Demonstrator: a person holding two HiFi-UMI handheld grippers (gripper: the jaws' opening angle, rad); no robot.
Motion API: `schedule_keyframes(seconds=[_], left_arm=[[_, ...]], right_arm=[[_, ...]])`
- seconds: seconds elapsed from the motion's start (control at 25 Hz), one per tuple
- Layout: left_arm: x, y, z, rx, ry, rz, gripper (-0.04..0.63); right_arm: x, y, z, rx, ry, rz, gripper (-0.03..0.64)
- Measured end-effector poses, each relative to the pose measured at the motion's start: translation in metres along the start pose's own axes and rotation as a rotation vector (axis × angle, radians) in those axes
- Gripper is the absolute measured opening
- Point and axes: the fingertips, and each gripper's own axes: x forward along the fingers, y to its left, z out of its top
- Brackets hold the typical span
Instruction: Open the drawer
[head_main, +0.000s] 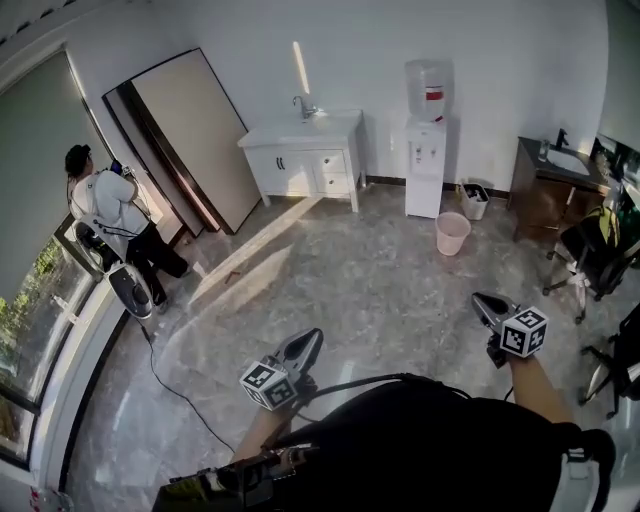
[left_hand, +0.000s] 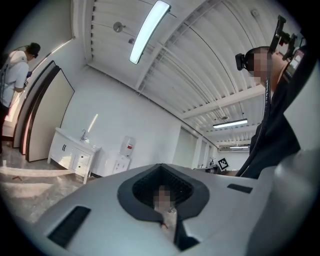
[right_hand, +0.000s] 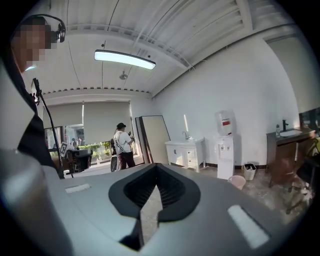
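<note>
Holding: nothing in either claw; you carry both over the floor
Left claw: jaws pressed together tip to tip, empty, as its own view shows
Right claw: jaws closed, tips meeting, empty, seen the same in its own view
White cabinet: far ahead of both your claws, against the back wall, closer to the left claw's line
Drawers: in that cabinet's right half, fronts looking shut, well apart from both claws
Water dispenser: ahead, between your two claws' lines, just right of the cabinet
Pink bucket: on the floor ahead of your right claw, nearer than the dispenser
Dark cabinet: ahead and right of your right claw
Person: far left of your left claw, by the window
</note>
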Motion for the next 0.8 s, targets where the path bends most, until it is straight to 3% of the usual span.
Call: schedule_keyframes(seconds=[0.2,0.36,0.52,0.8], left_arm=[[0.024,0.061,0.010,-0.001,0.023,-0.019,0.000],[0.032,0.084,0.011,-0.006,0.012,-0.014,0.000],[0.043,0.110,0.009,-0.013,0.009,0.031,0.000],[0.092,0.142,0.011,-0.010,-0.035,0.126,0.000]], right_arm=[[0.057,-0.001,0.002,-0.016,0.016,0.009,0.001],[0.080,-0.015,-0.001,-0.012,0.035,0.005,0.001],[0.112,-0.041,0.002,0.001,0.035,0.024,0.002],[0.187,-0.096,0.013,-0.009,0.044,0.153,0.002]])
